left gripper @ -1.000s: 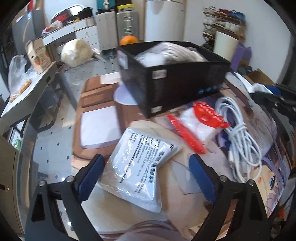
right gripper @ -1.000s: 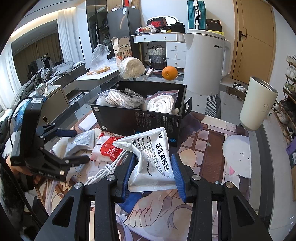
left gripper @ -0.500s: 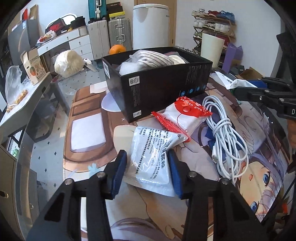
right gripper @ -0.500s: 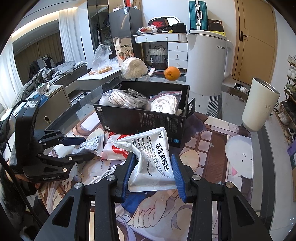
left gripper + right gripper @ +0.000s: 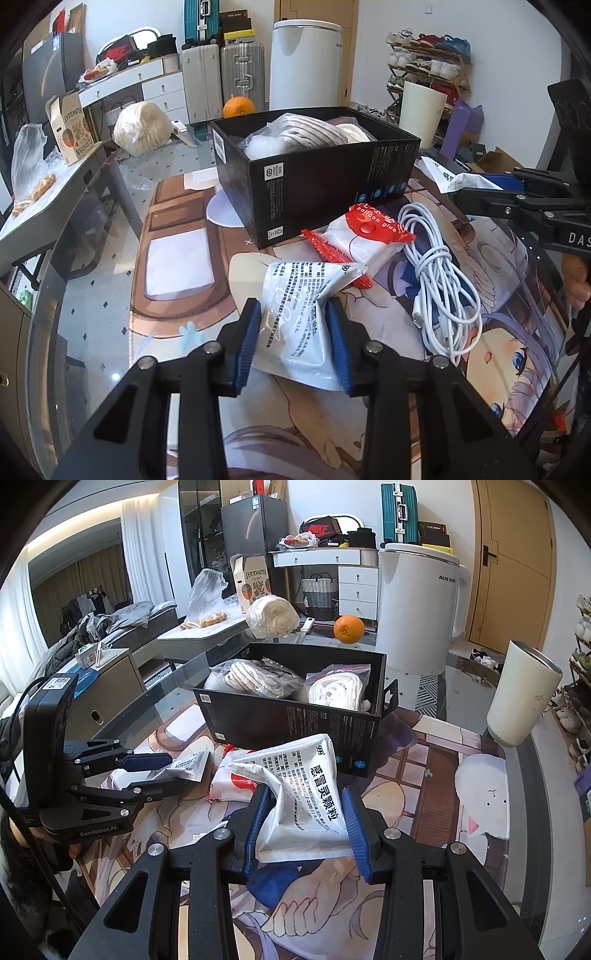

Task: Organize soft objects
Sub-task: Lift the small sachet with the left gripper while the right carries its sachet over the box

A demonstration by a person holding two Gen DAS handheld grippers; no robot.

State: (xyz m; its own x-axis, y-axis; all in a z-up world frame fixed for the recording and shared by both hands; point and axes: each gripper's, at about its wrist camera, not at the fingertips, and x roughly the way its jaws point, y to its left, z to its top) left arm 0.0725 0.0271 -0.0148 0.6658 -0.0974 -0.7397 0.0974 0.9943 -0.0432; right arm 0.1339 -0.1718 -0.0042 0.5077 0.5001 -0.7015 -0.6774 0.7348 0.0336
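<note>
A grey-white printed pouch [image 5: 303,291] sits crumpled between the blue pads of my left gripper [image 5: 293,314], whose jaws are closing and pressing its sides. My right gripper [image 5: 306,794] is shut on a second white pouch [image 5: 306,771] with large black characters, held above the mat in front of the black box [image 5: 277,723]. In that box lie bagged white cords [image 5: 332,694]. A red-and-white glue bag [image 5: 365,236] and a coiled white cable [image 5: 439,273] rest on the mat beside the box. The left gripper [image 5: 166,771] shows at the left of the right wrist view.
The illustrated mat [image 5: 498,332] covers a glass table. An orange [image 5: 349,627] and a wrapped pale bundle [image 5: 271,616] lie behind the box. A cream tumbler [image 5: 524,698] stands at the right, with a white appliance [image 5: 417,609] beyond the table.
My left jaws went from wide apart to pinching the grey-white pouch, which has crumpled and tipped up. The right gripper and its pouch have stayed where they were.
</note>
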